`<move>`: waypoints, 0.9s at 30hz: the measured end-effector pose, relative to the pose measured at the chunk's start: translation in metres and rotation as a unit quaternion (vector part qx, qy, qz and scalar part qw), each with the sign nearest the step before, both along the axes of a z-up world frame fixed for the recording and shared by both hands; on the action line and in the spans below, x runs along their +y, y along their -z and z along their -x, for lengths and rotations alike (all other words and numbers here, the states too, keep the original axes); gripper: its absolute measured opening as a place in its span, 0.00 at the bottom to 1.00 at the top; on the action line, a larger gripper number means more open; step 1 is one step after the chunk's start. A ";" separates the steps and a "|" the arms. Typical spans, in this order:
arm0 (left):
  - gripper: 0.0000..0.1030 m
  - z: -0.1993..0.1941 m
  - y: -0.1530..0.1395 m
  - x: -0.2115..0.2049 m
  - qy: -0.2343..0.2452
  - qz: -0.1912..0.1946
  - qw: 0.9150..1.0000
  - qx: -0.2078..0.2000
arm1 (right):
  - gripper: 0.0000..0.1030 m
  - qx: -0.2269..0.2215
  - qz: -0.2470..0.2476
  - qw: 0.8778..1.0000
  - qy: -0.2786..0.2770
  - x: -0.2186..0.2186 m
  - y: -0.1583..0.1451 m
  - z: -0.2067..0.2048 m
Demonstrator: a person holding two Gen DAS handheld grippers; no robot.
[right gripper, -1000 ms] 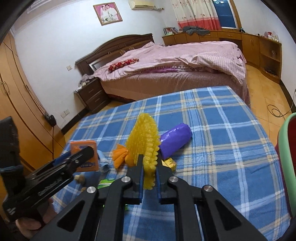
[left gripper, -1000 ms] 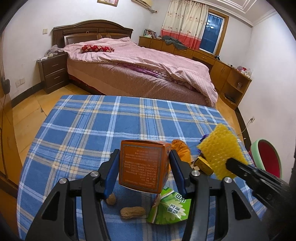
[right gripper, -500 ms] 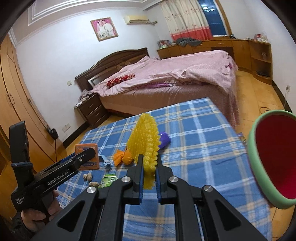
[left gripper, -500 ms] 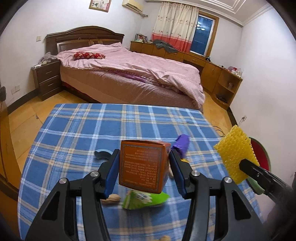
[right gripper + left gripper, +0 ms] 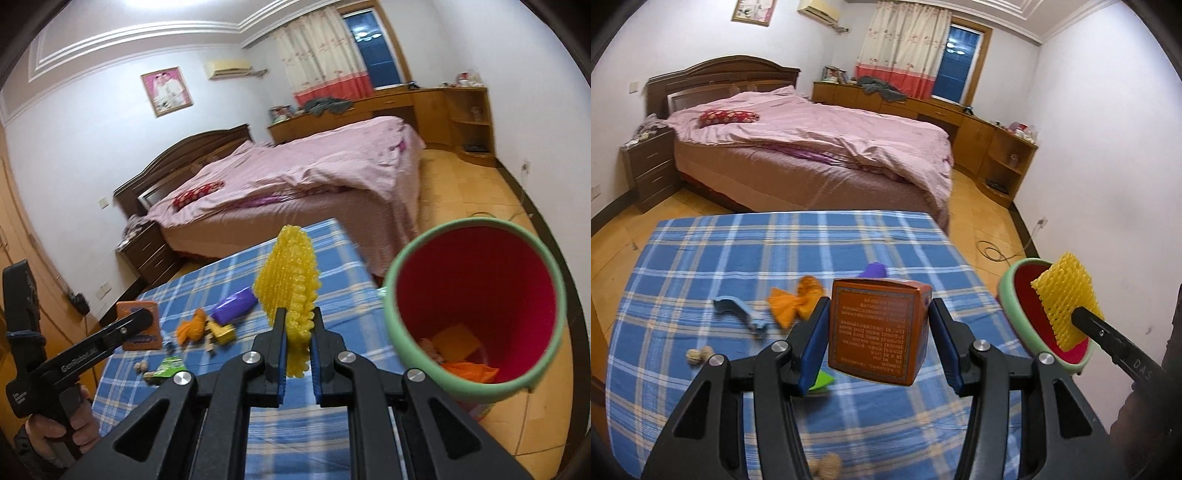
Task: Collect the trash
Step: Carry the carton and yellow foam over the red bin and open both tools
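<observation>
My left gripper is shut on an orange carton and holds it above the blue plaid table. My right gripper is shut on a yellow foam net, held up beside the red bin with a green rim. In the left wrist view the foam net hangs in front of the bin's mouth. On the table lie an orange wrapper, a purple packet, a green packet, a blue scrap and peanuts.
The bin stands off the table's right edge on the wooden floor and holds orange and yellow scraps. A bed with a pink cover is beyond the table. A cable lies on the floor.
Both grippers have risen and swung right toward the bin. The foam net now sits by the bin's mouth, and the carton is higher above the table.
</observation>
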State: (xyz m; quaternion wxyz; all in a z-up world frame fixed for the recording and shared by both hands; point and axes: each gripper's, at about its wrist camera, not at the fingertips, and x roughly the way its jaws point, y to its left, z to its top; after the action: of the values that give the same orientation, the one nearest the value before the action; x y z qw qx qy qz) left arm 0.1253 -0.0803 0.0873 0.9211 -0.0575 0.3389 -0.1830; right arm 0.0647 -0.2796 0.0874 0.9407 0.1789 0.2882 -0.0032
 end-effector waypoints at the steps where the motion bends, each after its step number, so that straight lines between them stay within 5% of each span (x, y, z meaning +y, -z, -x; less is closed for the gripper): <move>1: 0.52 0.002 -0.001 -0.005 0.005 -0.001 1.000 0.000 | 0.12 -0.002 0.000 1.000 0.007 -0.006 -0.001 0.003; 27: 0.52 0.006 0.017 -0.171 0.162 -0.039 0.986 0.004 | 0.12 0.019 -0.025 0.990 0.138 -0.116 0.028 0.044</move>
State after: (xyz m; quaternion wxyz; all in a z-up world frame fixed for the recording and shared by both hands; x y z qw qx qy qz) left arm 0.1194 -0.2511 0.0703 0.8797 0.0334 0.3540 -0.3158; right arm 0.0208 -0.3959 0.0599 0.9208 0.2401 0.2789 -0.1290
